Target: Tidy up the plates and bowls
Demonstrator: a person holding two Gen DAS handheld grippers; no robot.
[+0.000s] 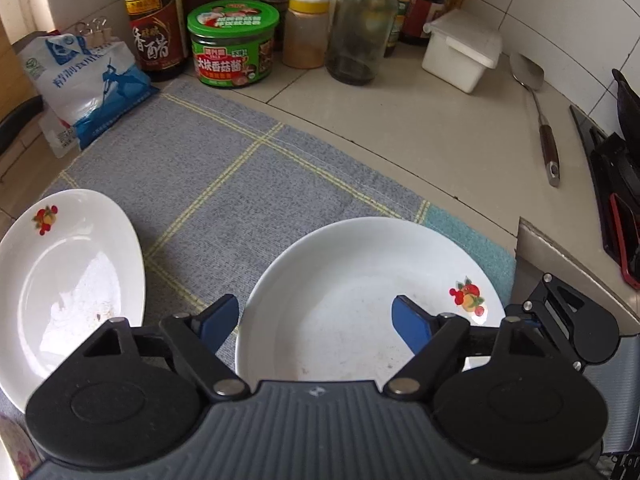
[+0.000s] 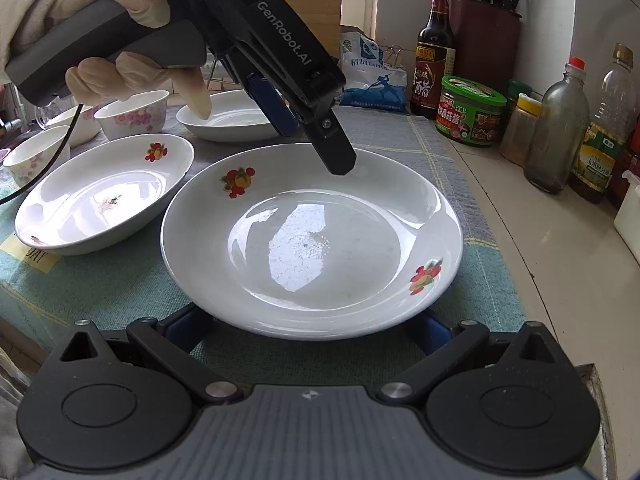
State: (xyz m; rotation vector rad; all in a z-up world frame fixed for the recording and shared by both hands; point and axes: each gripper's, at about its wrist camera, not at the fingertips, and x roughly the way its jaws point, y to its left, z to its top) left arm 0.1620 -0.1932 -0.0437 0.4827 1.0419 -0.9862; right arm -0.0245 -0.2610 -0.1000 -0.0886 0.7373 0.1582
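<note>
Where the grey checked cloth (image 1: 224,184) covers the counter (image 1: 440,128), a white plate (image 2: 312,240) with fruit prints on its rim lies flat near the cloth's right edge. The left gripper (image 1: 316,320) hangs over this plate with its jaws spread wide, one blue pad (image 1: 412,324) above the plate's inside and the other beyond its left rim, gripping nothing. In the right wrist view, the right gripper (image 2: 312,332) sits low at the plate's near rim, its fingers wide apart and mostly hidden beneath the rim; whether they touch the plate cannot be told. A second fruit-printed plate (image 2: 104,196) lies just left of the first, a third plate (image 2: 228,120) farther back, and flowered bowls (image 2: 132,114) at the far left. Along the far wall stand a vinegar bottle (image 1: 154,20), a green-lidded jar (image 1: 233,42), a salt bag (image 1: 88,84) and a white box (image 1: 460,50); a metal spatula (image 1: 536,112) lies on the counter to the right.
</note>
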